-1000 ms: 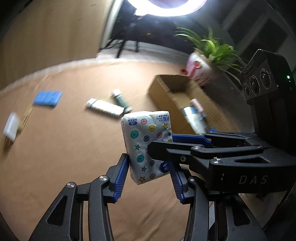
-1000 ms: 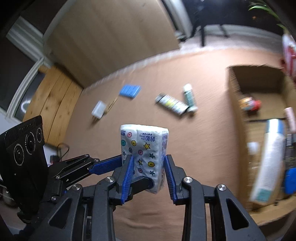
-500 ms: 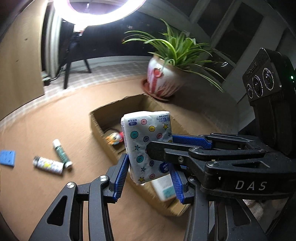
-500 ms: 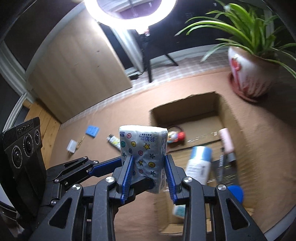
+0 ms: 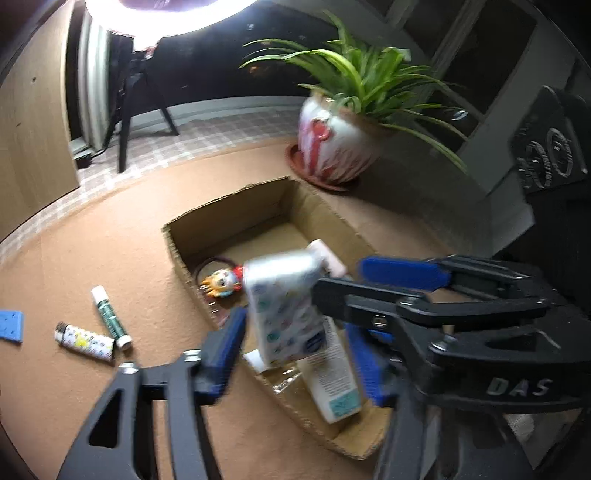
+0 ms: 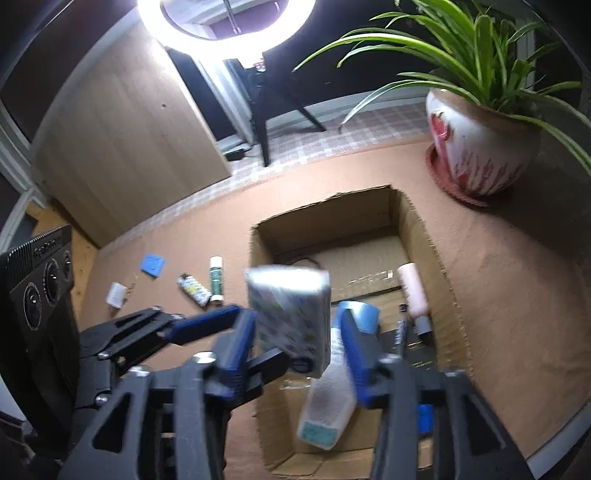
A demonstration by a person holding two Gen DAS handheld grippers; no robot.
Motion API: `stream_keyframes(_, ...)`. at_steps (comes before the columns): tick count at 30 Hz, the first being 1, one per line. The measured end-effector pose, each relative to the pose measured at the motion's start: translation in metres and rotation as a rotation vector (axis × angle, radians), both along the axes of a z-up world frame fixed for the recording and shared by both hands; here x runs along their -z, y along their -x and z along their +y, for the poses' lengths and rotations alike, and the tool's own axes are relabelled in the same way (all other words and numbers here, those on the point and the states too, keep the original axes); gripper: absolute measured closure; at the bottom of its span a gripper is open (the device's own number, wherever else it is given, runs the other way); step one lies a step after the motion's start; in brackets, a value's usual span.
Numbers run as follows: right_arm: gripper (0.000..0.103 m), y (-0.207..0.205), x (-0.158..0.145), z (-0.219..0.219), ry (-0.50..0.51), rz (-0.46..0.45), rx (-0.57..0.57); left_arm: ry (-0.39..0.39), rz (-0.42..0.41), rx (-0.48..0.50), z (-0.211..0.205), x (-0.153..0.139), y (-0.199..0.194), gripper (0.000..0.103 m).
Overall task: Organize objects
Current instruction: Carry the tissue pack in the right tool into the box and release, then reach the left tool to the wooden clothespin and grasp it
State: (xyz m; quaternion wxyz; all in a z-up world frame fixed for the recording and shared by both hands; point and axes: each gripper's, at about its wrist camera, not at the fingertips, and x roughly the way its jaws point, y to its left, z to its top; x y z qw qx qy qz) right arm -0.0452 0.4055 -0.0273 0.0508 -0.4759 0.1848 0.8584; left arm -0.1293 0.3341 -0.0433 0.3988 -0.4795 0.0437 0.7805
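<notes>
Tissue pack (image 5: 284, 306) loose between parted fingers (image 5: 225, 345)

A ring light (image 6: 225, 22) glares overhead, the room dim, edges fisheye-bent, foreground motion-blurred.

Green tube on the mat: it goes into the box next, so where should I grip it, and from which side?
Probably come from above, jaws across the narrow body of the green tube, on its far half. It lies flat on the mat, and the lighter crowds its near end.
</notes>
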Motion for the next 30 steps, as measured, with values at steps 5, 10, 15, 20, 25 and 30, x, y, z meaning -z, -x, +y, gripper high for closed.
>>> stream_keyframes(5,0.049,-0.003,0.002,0.001,0.009,0.005,0.011,0.005,0.01,-0.027,-0.014,0.001,0.003,0.032)
stream_keyframes(10,0.049,-0.002,0.003,-0.005,0.024,0.006,0.0,-0.002,0.006,-0.055,-0.034,0.0,0.003,0.032)
stream_keyframes(15,0.049,-0.001,0.003,-0.015,0.04,0.013,-0.011,-0.004,0.006,-0.084,-0.055,-0.003,0.002,0.032)
stream_keyframes(20,0.049,-0.002,0.001,-0.025,0.061,0.024,-0.031,0.011,0.009,-0.127,-0.089,0.0,0.0,0.032)
stream_keyframes(25,0.049,-0.002,0.001,-0.035,0.082,0.03,-0.057,0.014,-0.036,-0.209,-0.132,0.017,0.006,0.032)
stream_keyframes(30,0.049,-0.005,0.002,-0.052,0.086,0.04,-0.096,0.101,-0.059,-0.299,-0.183,0.043,0.02,0.032)
